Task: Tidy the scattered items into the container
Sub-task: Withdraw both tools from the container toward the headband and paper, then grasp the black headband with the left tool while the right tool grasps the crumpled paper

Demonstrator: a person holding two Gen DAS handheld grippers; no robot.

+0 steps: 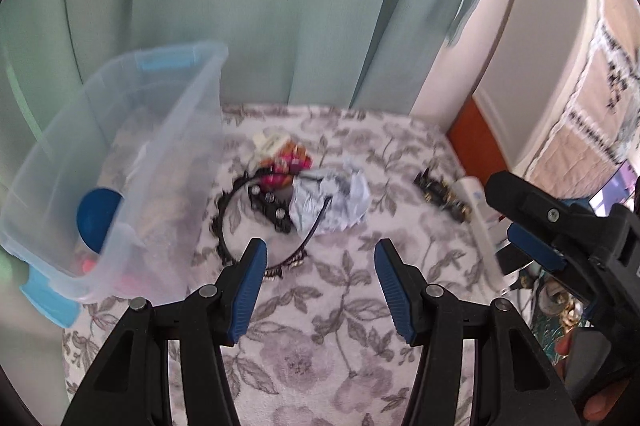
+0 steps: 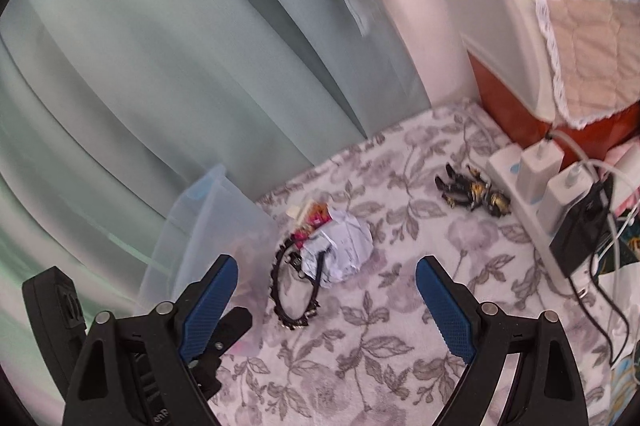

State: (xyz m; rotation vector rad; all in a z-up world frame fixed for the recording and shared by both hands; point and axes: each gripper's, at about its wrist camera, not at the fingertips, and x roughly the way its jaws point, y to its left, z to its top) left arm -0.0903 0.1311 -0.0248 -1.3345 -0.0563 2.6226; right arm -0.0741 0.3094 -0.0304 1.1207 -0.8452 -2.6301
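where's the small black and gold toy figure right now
The small black and gold toy figure lies on the floral blanket, far right in both wrist views, right beside the white power strip and apart from the crumpled paper.

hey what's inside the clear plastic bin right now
Through the clear plastic bin wall: a round blue object and something pink-red at the bottom. The frosted, blurred plastic hides what else is in there.

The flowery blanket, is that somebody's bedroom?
Probably a bedroom or living room at home. The flowery blanket covers a soft surface, pale green curtains hang behind it, and a white power strip with chargers lies beside a lace-edged quilted cover.
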